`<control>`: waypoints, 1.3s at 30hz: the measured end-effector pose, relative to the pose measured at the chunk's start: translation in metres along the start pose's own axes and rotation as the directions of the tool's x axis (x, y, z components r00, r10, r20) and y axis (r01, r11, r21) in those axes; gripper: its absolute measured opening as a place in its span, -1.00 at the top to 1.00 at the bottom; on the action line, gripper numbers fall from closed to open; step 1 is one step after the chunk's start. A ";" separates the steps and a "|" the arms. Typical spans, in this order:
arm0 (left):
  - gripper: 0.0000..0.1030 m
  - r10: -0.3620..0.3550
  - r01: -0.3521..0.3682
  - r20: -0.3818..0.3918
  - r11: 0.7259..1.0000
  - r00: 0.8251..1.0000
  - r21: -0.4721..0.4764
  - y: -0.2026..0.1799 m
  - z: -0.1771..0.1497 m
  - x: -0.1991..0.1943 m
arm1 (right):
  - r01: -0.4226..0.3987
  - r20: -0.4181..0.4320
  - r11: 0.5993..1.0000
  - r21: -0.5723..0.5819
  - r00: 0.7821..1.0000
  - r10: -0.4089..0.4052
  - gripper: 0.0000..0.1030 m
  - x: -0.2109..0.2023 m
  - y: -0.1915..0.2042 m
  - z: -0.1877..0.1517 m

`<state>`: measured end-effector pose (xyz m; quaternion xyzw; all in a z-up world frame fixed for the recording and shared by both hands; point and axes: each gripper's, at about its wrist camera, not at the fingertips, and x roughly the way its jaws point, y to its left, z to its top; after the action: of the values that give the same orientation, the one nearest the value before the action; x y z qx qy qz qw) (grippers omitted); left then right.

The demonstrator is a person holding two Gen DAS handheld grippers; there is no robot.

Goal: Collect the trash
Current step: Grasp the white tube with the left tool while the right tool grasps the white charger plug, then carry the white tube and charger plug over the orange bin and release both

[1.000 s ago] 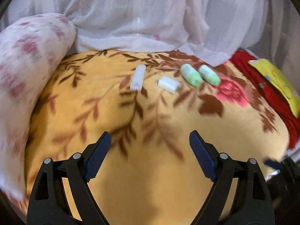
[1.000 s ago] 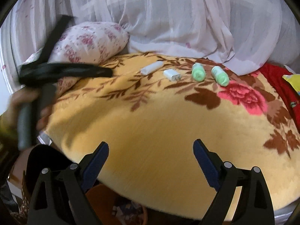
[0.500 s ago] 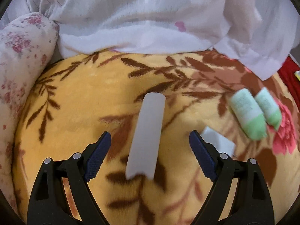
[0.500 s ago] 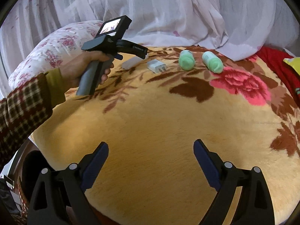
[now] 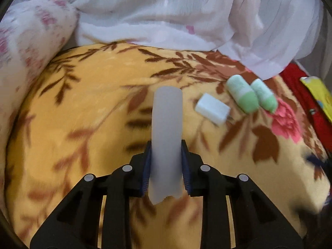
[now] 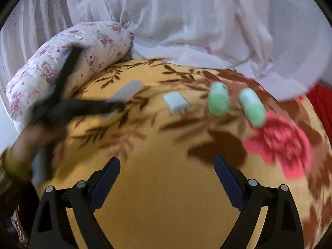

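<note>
The left gripper (image 5: 166, 161) is clenched on a pale translucent tube (image 5: 167, 137), its blue pads pressed against both sides of the tube's near half; the tube points away from the camera over the yellow floral blanket (image 5: 83, 124), and its near end is ragged. To the right of the tube, lying on the blanket, sits a small white block (image 5: 212, 109), and farther right two green-and-white rolls (image 5: 251, 97) lie side by side, touching or nearly so. A flower-print pillow (image 5: 27, 47) lies along the left edge and a white sheer cloth (image 5: 176, 20) drapes across the far side. The right gripper (image 6: 167, 178) hangs released over the near part of the blanket, its jaws wide apart with nothing between them. From the right wrist view the left gripper is a dark blur at the left, with the tube reaching out beyond it toward the far right; whether the tube touches the blanket cannot be told.
</note>
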<state>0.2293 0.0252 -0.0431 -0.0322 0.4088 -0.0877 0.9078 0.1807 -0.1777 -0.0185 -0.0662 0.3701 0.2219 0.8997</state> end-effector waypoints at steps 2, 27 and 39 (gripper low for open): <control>0.51 -0.002 0.002 0.023 1.000 1.000 -0.012 0.005 -0.014 -0.017 | 0.003 -0.015 1.000 -0.022 1.000 -0.003 -0.75 0.023 -0.001 0.021; 0.50 -0.072 0.072 0.042 0.997 0.997 -0.011 0.006 -0.089 -0.079 | 0.001 -0.176 1.000 0.021 0.984 0.003 0.19 0.133 -0.006 0.074; 0.50 -0.102 0.101 0.030 0.995 0.994 0.022 -0.010 -0.145 -0.149 | -0.051 -0.063 0.999 -0.010 0.997 0.050 0.19 -0.011 0.062 -0.008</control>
<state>0.0225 0.0454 -0.0279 -0.0448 0.3916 -0.1373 0.9087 0.1412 -0.1280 -0.0138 -0.0690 0.3986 0.2446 0.8812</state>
